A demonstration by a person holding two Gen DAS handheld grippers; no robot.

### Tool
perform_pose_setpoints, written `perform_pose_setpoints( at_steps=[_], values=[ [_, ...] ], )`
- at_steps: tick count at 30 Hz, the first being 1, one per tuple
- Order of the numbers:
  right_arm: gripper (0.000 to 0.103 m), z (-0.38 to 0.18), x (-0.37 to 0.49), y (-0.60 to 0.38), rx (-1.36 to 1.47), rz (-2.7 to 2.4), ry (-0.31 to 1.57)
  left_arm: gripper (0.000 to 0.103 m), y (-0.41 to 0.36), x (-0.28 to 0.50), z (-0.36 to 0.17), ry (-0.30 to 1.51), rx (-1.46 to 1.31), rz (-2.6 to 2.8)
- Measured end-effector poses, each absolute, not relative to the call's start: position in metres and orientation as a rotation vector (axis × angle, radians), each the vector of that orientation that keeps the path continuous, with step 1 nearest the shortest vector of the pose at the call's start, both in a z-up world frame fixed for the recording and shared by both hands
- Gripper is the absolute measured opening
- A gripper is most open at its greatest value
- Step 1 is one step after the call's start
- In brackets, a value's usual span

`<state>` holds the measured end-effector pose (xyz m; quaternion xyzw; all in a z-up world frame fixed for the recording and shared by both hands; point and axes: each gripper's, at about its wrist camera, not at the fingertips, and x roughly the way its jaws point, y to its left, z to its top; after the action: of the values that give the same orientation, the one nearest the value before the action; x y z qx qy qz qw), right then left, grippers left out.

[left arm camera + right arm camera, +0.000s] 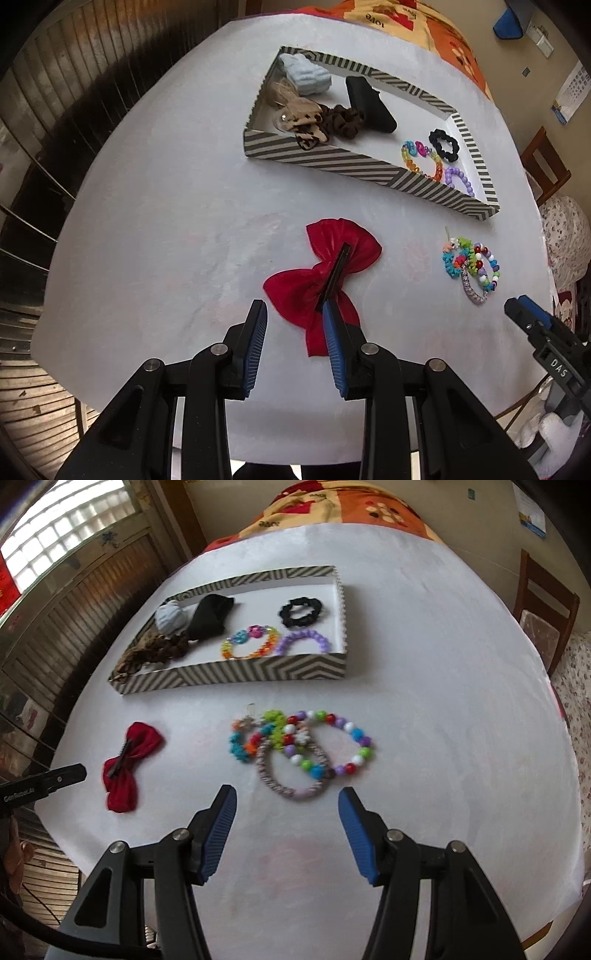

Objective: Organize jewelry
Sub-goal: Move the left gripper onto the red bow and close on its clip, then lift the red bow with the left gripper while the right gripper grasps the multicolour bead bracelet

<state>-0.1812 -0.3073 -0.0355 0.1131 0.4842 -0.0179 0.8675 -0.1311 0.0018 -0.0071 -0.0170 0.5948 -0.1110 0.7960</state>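
A striped box tray (332, 164) (258, 670) on the white table holds scrunchies, a black pouch (369, 103), a rainbow bracelet (249, 642) and a purple bead bracelet (303, 640). A red bow clip (325, 273) (127, 760) lies upside down on the table. My left gripper (295, 308) is open, its right finger over the bow's near wing. A pile of beaded and woven bracelets (299, 753) (472, 266) lies right of the bow. My right gripper (286, 794) is open and empty just in front of that pile.
The white table (443, 738) has a rounded edge; a patterned orange cloth (332, 506) lies beyond its far side. A wooden chair (543, 605) stands at the right. Dark shutters (55, 110) run along the left.
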Motion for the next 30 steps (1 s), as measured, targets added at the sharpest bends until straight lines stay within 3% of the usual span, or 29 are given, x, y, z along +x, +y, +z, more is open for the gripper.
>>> perform_pose_setpoints(
  at_steps=[9,23,24,27,30],
  values=[
    [0.041,-0.047,-0.156,-0.315,0.193,0.027,1.030,0.023,-0.014,-0.113,-0.027,1.327,-0.026,-0.216],
    [0.038,-0.076,-0.115,-0.351,0.063,-0.036,1.089,0.028,-0.028,-0.092,-0.041,1.347,-0.009,-0.198],
    [0.035,-0.075,-0.114,-0.350,0.052,-0.036,1.084,0.028,-0.030,-0.091,-0.041,1.347,-0.005,-0.201],
    [0.010,-0.074,-0.111,-0.346,0.020,-0.013,1.079,0.028,-0.031,-0.088,-0.042,1.352,-0.016,-0.218],
    [0.009,-0.071,-0.112,-0.346,0.052,0.010,1.075,0.028,-0.031,-0.086,-0.044,1.345,-0.041,-0.228]
  ],
)
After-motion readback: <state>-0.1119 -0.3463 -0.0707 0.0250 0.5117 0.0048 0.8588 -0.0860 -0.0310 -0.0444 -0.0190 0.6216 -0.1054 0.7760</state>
